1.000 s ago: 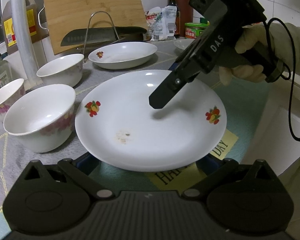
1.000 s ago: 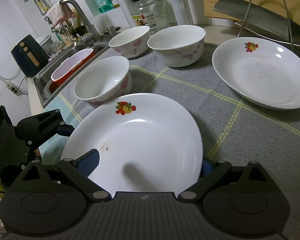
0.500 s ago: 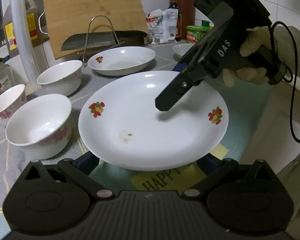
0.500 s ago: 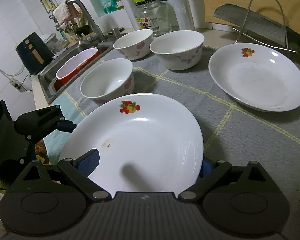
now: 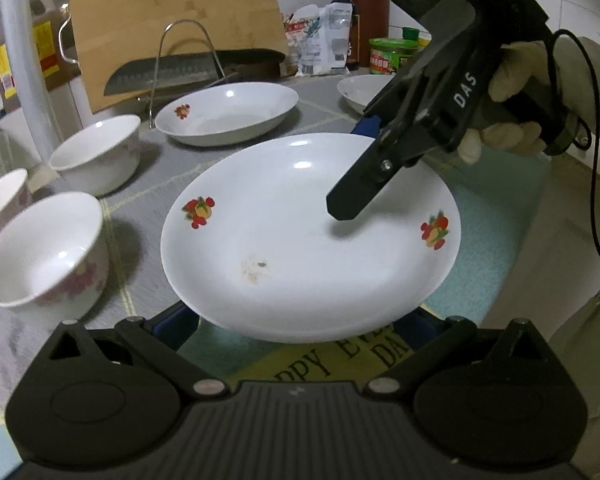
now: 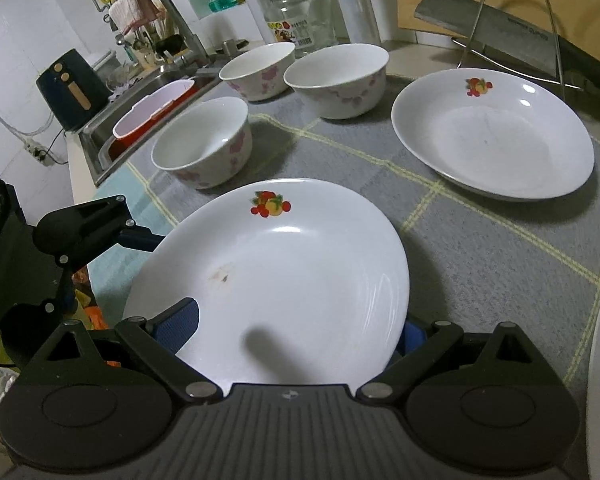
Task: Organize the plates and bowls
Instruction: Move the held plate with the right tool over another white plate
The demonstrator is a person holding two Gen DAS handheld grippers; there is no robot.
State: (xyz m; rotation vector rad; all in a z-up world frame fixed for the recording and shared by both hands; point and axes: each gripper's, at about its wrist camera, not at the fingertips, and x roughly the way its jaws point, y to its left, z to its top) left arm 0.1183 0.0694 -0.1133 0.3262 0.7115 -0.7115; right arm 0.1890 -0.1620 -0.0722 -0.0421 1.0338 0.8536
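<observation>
A white plate [image 5: 308, 240] with fruit prints hangs above the counter mat. It lies across the spread fingers of my left gripper [image 5: 296, 320], whose pads show just under its near rim. My right gripper [image 6: 292, 328] straddles the plate [image 6: 284, 280] from the other side with its jaws wide. Its upper finger [image 5: 360, 188] hovers over the plate and the other finger passes below the rim. A second plate [image 6: 492, 136] and a third plate [image 5: 360, 88] rest on the mat. Three flowered bowls [image 6: 202, 144] [image 6: 336, 80] [image 6: 260, 68] stand near the sink.
A wire rack with a cleaver [image 5: 188, 72] and a wooden cutting board [image 5: 172, 20] stand at the back. Jars, bottles and packets line the wall. A sink [image 6: 140, 120] with a red tub lies beyond the bowls. A gloved hand [image 5: 512, 80] grips the right tool.
Both grippers have drifted across the counter with the plate, which keeps its place on the fingers. The bowls have slid toward the left edge of the left wrist view.
</observation>
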